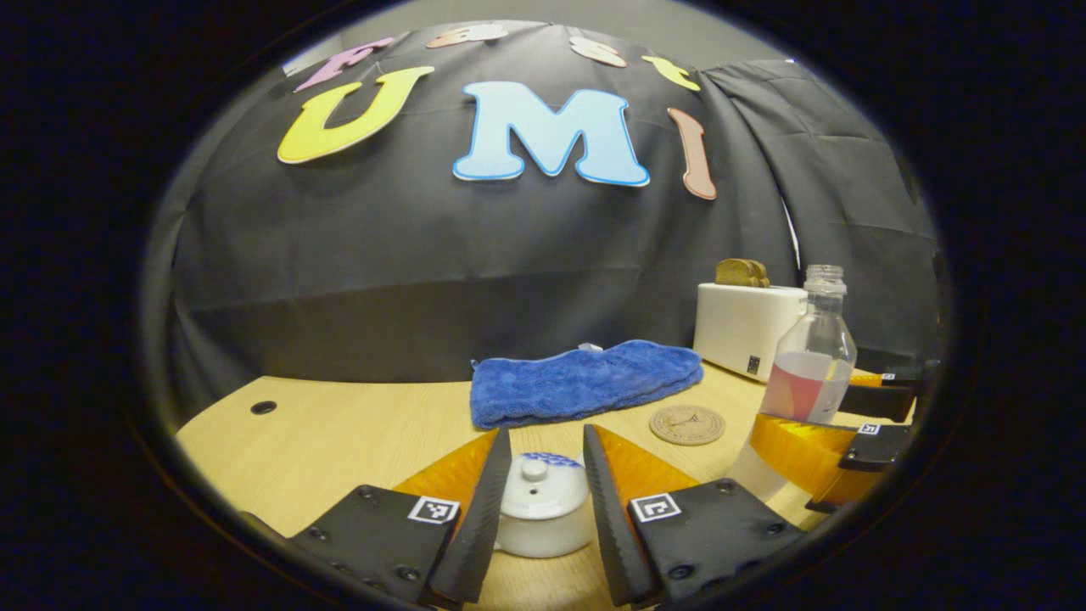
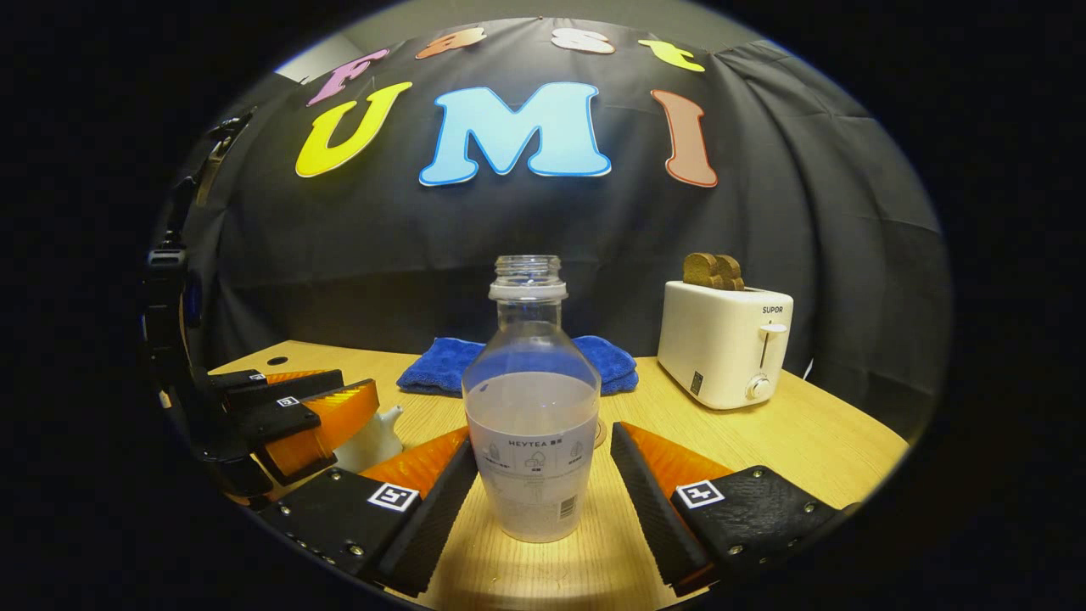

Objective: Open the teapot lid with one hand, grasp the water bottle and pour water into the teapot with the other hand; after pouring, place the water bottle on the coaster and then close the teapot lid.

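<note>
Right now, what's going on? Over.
Left hand-held gripper open around teapot lid. Right hand-held gripper open around water bottle, uncapped. Coaster free.

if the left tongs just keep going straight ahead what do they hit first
Probably the teapot: its lid sits directly between the open left tongs, with no contact visible. Beyond it lies the blue towel. Depth is uncertain.

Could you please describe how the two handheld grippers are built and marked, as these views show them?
Each gripper, left and right, has two long wedge-shaped fingers with ribbed inner faces. Each finger sits on a dark textured plate fastened with small screws and carrying a square black-and-white tag. In the right gripper view, the left gripper's dark body rises behind its fingers.
</note>
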Available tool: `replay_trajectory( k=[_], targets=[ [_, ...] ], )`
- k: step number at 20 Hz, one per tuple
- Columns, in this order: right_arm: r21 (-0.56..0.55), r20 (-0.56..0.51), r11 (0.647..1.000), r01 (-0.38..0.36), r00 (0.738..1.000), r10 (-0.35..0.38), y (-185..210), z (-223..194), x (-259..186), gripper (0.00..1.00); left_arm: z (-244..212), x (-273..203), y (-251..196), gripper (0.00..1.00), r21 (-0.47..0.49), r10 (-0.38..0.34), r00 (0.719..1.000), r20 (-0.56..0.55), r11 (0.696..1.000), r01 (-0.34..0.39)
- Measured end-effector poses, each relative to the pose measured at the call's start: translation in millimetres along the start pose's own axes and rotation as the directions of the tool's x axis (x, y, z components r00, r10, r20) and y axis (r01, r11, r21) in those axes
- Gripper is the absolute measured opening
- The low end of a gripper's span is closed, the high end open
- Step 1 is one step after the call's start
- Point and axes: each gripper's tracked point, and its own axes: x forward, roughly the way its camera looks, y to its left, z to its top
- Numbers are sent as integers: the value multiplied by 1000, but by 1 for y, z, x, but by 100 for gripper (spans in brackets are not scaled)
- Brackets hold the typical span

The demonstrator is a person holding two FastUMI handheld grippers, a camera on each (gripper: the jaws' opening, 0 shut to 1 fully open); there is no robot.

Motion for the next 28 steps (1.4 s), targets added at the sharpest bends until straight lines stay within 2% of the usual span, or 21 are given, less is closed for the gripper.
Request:
replay_trajectory(
  k=[8, 10, 11, 13, 15, 17, 20, 25, 26, 28],
  targets=[
    [-1, -1, 1000, 1, 1000, -1, 1, 1, 0, 94, -2, 1, 2, 60, 45, 25, 1000, -18, 999, -24],
    [-1, 0, 1000, -1, 1000, 1, 1, 1, -1, 94, -1, 1, 3, 57, 59, 34, 999, -21, 998, -32],
    [-4, -2, 1000, -2, 1000, 2, 2, 1, -1, 94, 4, -7, 8, 60, 56, 69, 998, -11, 996, -68],
    [-8, -3, 1000, -3, 1000, 3, 3, 0, -2, 94, 0, 1, 9, 22, 43, 56, 998, -7, 998, -55],
    [-12, 1, 1000, -3, 1000, 3, 3, 2, -1, 94, -1, 2, 9, 32, 28, 50, 999, -13, 998, -50],
    [-11, -3, 1000, -8, 1000, 8, 5, 0, -1, 94, -1, 2, 9, 33, 22, 48, 999, -14, 999, -47],
    [5, -18, 1000, -15, 1000, 16, 6, -4, -1, 94, -1, 2, 9, 19, 6, 50, 999, -7, 999, -50],
    [6, -33, 1000, -11, 999, 12, 5, -9, 1, 94, 2, 0, 12, 19, -18, 59, 998, 6, 998, -59],
    [4, -36, 1000, -11, 999, 11, 5, -10, 2, 94, 3, -1, 12, 14, -39, 58, 998, 13, 998, -57],
    [0, -38, 1000, -8, 999, 8, 5, -11, 2, 94, 4, -1, 13, 14, -53, 58, 998, 20, 997, -57]
  ],
)
